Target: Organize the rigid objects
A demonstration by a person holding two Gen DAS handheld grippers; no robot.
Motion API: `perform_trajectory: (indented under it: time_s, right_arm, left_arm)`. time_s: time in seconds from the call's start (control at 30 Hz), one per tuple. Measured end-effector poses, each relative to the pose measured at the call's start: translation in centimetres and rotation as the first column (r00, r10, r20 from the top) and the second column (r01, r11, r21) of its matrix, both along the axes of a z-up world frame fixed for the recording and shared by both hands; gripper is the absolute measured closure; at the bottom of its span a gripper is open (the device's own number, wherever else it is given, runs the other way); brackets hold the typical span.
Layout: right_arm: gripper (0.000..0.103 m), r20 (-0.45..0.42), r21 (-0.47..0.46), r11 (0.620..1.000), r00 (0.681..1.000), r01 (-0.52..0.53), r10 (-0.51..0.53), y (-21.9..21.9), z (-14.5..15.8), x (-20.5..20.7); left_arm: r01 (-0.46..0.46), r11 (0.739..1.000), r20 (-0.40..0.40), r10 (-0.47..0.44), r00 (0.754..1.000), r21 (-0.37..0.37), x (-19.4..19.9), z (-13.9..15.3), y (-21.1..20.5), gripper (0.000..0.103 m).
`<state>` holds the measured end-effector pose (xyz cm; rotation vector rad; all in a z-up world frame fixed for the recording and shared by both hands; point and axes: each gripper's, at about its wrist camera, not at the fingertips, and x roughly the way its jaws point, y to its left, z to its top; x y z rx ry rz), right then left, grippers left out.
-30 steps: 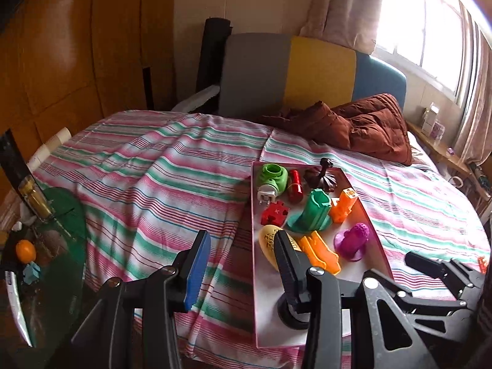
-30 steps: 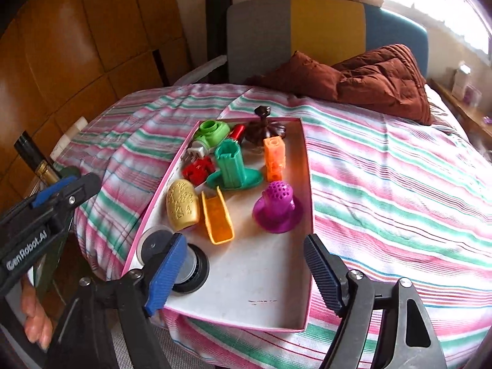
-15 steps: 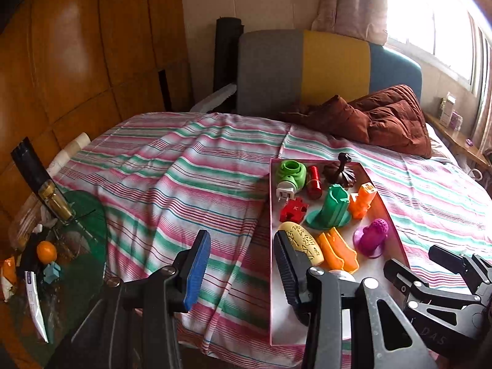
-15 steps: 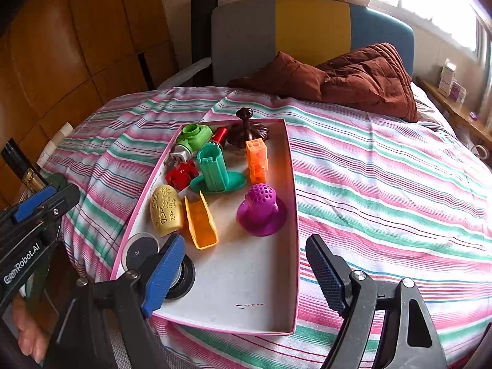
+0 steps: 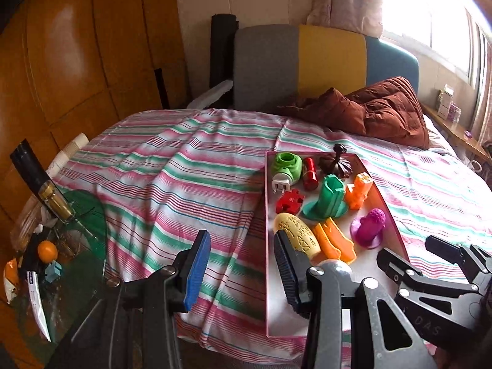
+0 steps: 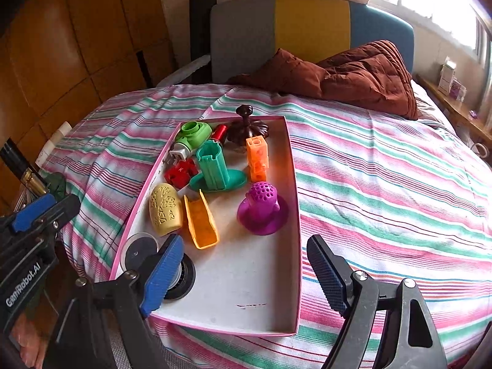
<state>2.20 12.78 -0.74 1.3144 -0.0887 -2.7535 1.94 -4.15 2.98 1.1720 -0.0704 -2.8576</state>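
A pink-rimmed white tray (image 6: 246, 289) lies on the striped bed and also shows in the left wrist view (image 5: 270, 276). In it are a purple perforated piece (image 6: 261, 209), an orange trough (image 6: 200, 221), a yellow embossed egg (image 6: 165, 209), a teal post on a base (image 6: 215, 169), an orange block (image 6: 257, 156), a red piece (image 6: 180, 172), a green plug piece (image 6: 192, 133), a red cylinder (image 6: 219, 132), a dark brown stand (image 6: 247, 127) and a black-and-white disc (image 6: 181, 276). My left gripper (image 5: 243, 273) is open and empty beside the tray's left rim. My right gripper (image 6: 240, 276) is open and empty over the tray's near end.
A brown quilt (image 6: 338, 73) lies at the head of the bed before a grey, yellow and blue headboard (image 6: 307, 30). A green glass side table (image 5: 70, 246) with a bottle (image 5: 40, 181) and an orange stands left of the bed. Wooden panels line the left wall.
Both grippers have drawn back and risen a little, so the tray sits farther off in both views. Both stay open. The objects in the tray have not moved.
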Motion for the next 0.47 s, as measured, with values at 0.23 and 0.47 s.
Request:
perform_trajectory:
  time_s: [0.23,0.47]
  right_arm:
    - [0.020,0.002,-0.004,1.000,1.000,0.012,-0.012,0.3,-0.1,-0.1]
    - [0.020,0.007,-0.013,1.000,1.000,0.023,-0.023,0.7,-0.1,-0.2]
  left_arm:
    - [0.048,0.999,0.010,-0.048,0.999,-0.012,0.5,-0.2,1.2,0.060]
    - [0.052,0.998,-0.036,-0.053,0.998,-0.026,1.1,0.1,1.8,0.060]
